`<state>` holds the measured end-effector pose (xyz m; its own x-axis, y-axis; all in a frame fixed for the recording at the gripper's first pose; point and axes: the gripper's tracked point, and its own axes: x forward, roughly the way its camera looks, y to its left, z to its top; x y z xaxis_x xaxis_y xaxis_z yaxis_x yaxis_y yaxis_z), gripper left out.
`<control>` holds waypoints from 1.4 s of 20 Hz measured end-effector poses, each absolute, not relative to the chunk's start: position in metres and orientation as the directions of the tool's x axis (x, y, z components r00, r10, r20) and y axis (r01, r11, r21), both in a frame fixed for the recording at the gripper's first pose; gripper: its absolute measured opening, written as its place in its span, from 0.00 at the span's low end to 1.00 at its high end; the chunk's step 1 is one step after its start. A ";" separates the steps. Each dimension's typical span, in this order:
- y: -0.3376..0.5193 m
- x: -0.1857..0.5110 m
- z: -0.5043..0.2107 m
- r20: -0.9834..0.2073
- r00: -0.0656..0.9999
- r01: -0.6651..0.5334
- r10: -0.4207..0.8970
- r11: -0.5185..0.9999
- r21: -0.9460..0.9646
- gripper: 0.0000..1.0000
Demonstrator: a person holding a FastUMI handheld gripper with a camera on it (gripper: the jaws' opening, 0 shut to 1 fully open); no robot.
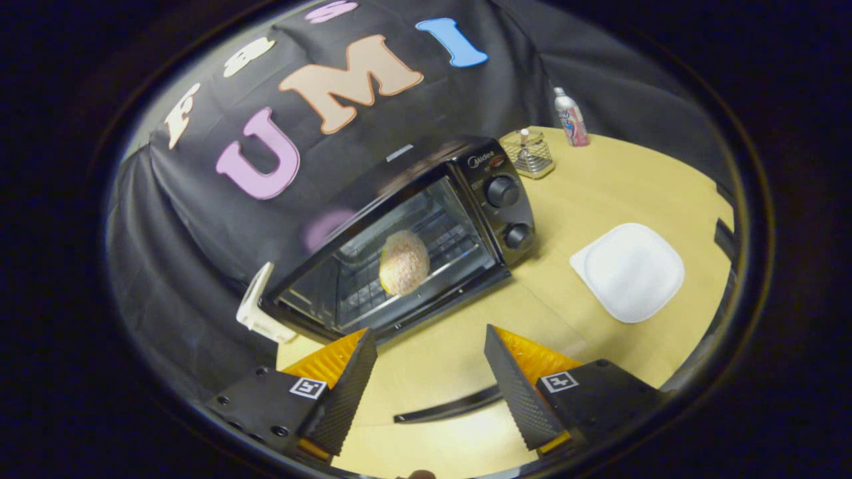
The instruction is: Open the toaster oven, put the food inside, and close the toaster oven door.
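The hand-held gripper (429,379) is hovering released, fingers apart and gripping nothing, because the round sugared bun (403,263) is already sitting on the rack inside the black toaster oven (426,233) at twelve o'clock; the door looks closed.

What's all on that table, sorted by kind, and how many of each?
Toaster oven: 1
Bun inside it: 1
White plate: 1
Wire basket: 1
Bottle: 1
Total: 5
The claw hangs open in front, holding nothing.
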<state>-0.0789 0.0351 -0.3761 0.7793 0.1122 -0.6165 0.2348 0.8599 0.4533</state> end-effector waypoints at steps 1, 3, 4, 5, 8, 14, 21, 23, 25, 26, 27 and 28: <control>0.032 -0.090 -0.382 -0.636 0.765 0.226 0.104 0.881 0.416 1.00; 0.026 -0.114 -0.397 -0.675 0.733 0.212 0.087 0.913 0.348 1.00; 0.025 -0.122 -0.404 -0.689 0.720 0.203 0.085 0.923 0.327 1.00; 0.024 -0.131 -0.412 -0.704 0.705 0.195 0.085 0.931 0.309 1.00; 0.021 -0.146 -0.431 -0.739 0.670 0.159 0.067 0.960 0.232 1.00; 0.028 -0.150 -0.459 -0.789 0.611 0.048 0.060 0.993 0.112 1.00; 0.037 -0.147 -0.457 -0.781 0.622 0.027 0.058 0.995 0.095 1.00; 0.037 -0.146 -0.446 -0.765 0.641 0.015 0.059 0.996 0.089 1.00; 0.036 -0.146 -0.437 -0.754 0.654 -0.001 0.057 0.997 0.074 1.00; 0.035 -0.144 -0.431 -0.744 0.666 -0.008 0.053 0.998 0.065 1.00; 0.034 -0.142 -0.427 -0.734 0.677 -0.016 0.053 0.998 0.056 1.00; 0.034 -0.139 -0.421 -0.727 0.684 -0.021 0.054 0.998 0.054 1.00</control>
<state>-0.1394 0.0340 -0.4214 0.6843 0.0537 -0.7272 -0.0207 0.9983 0.0542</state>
